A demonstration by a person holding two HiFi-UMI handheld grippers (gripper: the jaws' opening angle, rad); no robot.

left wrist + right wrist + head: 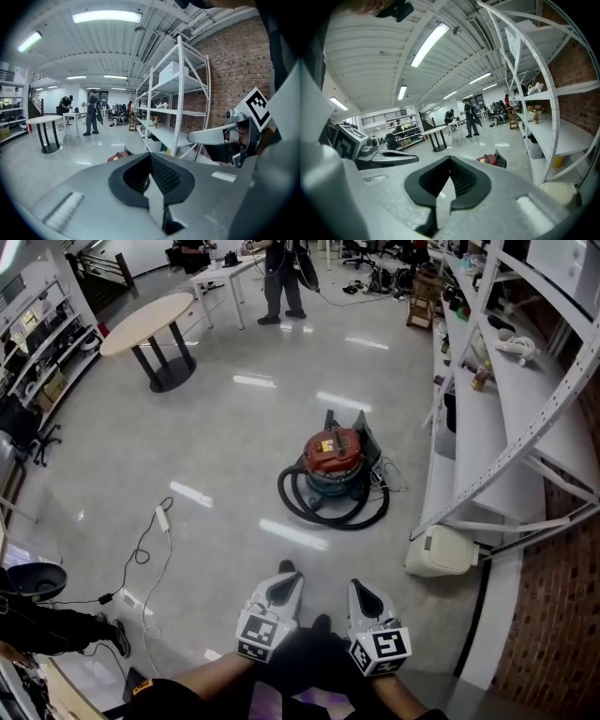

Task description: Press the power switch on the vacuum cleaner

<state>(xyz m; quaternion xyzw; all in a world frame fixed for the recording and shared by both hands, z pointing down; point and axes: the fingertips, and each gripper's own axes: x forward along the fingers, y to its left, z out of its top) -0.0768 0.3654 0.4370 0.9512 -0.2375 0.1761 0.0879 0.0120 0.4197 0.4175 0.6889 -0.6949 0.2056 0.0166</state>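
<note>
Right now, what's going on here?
A person holds a gripper in each hand. The left gripper and right gripper are side by side close to the body, both shut and empty. The red vacuum cleaner sits on the floor ahead, beside the white shelving, with its black hose coiled around it. Neither gripper has reached it yet.

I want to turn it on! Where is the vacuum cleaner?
In the head view the red vacuum cleaner sits on the floor right of centre, beside the white shelves, its black hose looped around it.
</note>
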